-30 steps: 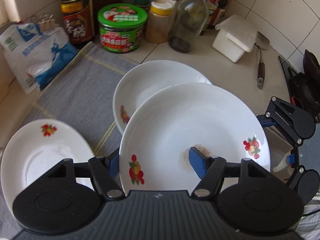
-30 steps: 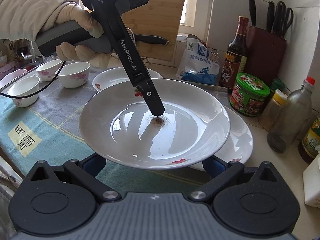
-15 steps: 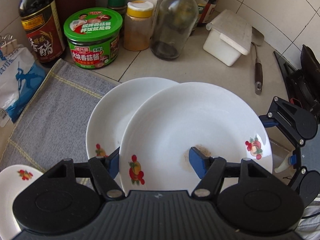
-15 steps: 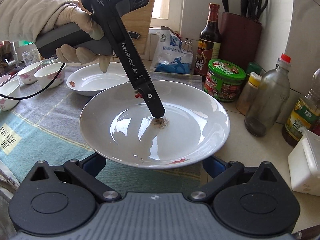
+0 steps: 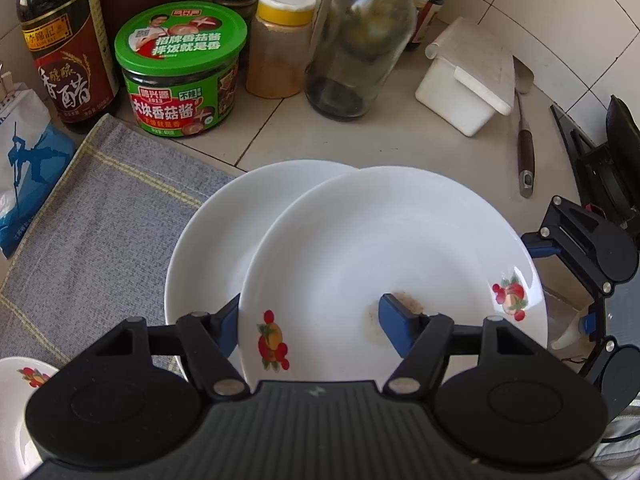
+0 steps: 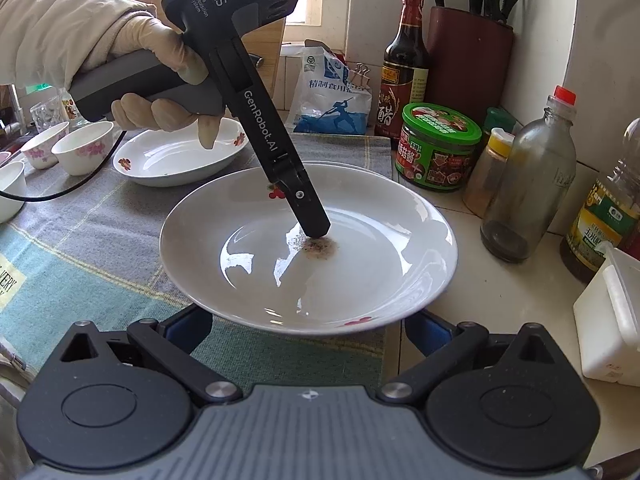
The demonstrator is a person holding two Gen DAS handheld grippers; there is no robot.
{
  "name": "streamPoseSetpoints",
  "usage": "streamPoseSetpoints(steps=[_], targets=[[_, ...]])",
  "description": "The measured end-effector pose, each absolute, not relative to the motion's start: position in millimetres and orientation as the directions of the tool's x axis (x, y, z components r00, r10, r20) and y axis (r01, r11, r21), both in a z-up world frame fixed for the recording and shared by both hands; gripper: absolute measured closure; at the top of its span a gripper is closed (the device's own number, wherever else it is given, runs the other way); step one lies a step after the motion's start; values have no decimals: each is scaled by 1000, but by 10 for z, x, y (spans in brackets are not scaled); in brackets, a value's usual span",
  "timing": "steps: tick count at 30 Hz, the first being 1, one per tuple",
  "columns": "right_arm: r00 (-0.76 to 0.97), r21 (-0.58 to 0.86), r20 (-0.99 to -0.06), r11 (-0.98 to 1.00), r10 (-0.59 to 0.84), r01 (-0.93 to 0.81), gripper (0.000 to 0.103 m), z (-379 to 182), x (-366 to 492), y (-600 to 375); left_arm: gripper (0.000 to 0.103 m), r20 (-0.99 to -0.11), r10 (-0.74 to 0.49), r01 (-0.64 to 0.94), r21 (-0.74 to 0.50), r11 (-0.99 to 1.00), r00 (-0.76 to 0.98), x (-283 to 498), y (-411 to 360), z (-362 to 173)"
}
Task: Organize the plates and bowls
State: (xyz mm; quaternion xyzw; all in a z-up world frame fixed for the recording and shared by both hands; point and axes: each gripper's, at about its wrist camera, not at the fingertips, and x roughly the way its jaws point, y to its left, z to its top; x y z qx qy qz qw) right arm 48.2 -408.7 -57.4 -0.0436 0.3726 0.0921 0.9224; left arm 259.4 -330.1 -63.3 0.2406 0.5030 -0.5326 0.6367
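My left gripper (image 5: 310, 322) is shut on the near rim of a white plate with fruit prints (image 5: 400, 248), one finger over the rim and one under. The plate has a brown stain in its middle and is held above a second white plate (image 5: 224, 224) lying on the grey cloth. In the right wrist view the held plate (image 6: 360, 264) hangs just past my right gripper (image 6: 308, 326), whose jaws stand wide apart below the plate's near rim; I cannot tell if they touch it. The left gripper's finger (image 6: 308, 212) rests on the stain.
Bottles and jars line the tiled back: vinegar bottle (image 5: 64, 48), green-lidded sauce jar (image 5: 180, 68), yellow-capped spice jar (image 5: 280, 44), glass bottle (image 5: 356, 40), white box (image 5: 468, 76). A third plate (image 6: 180, 156) and small bowls (image 6: 80, 146) sit on the cloth at left.
The held plate has moved with both grippers toward the back-right of the counter, over the second plate. The jars and bottles are closer. Grips look unchanged.
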Motion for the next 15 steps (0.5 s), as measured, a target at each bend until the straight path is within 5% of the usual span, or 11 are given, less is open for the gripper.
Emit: streamPoseSetpoints(steps=[15], targets=[[691,-10,-712,983,123,-185,0,-552,541,-4086,31,-898,-431,911,-249,330,-89,2711,-3382,-736]])
